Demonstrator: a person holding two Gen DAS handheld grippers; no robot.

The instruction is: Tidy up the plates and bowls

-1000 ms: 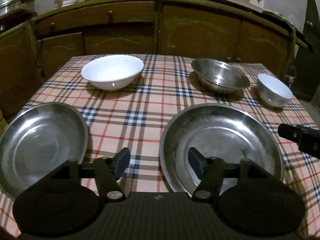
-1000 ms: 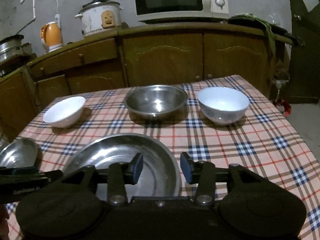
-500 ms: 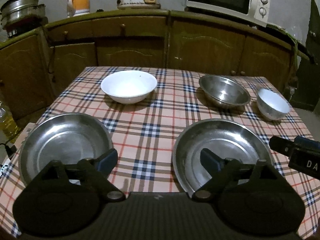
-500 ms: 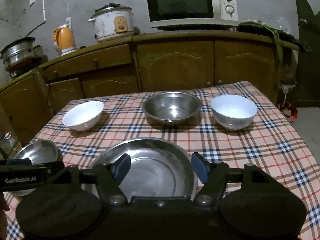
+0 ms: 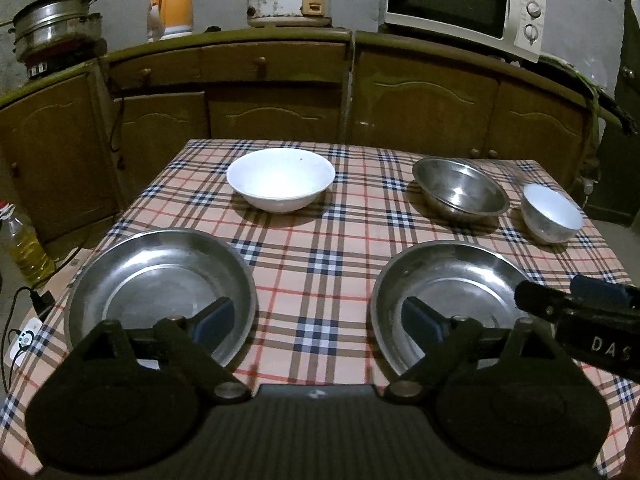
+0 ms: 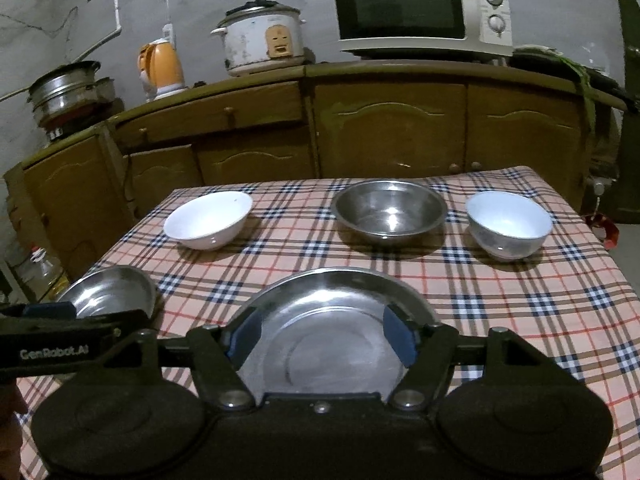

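Note:
Two steel plates lie at the near side of the checked tablecloth (image 5: 320, 240): the left plate (image 5: 160, 272) and the right plate (image 5: 452, 280). Behind them stand a wide white bowl (image 5: 280, 178), a steel bowl (image 5: 460, 192) and a small white bowl (image 5: 552, 212). My left gripper (image 5: 318, 320) is open above the cloth between the two plates, nothing in it. My right gripper (image 6: 322, 332) is open above the right plate (image 6: 332, 308), apart from it. The right wrist view also shows the left plate (image 6: 112, 292), white bowl (image 6: 208, 218), steel bowl (image 6: 390, 210) and small bowl (image 6: 508, 224).
Wooden cupboards (image 5: 280, 112) run behind the table, carrying a microwave (image 6: 416, 8), a rice cooker (image 6: 260, 36), an orange kettle (image 6: 160, 66) and stacked pots (image 6: 64, 88). An oil bottle (image 5: 24, 248) and cables sit on the floor at the left.
Both grippers have opened wider and drawn back and up from the table, so more of the counter shows. The dishes have not moved.

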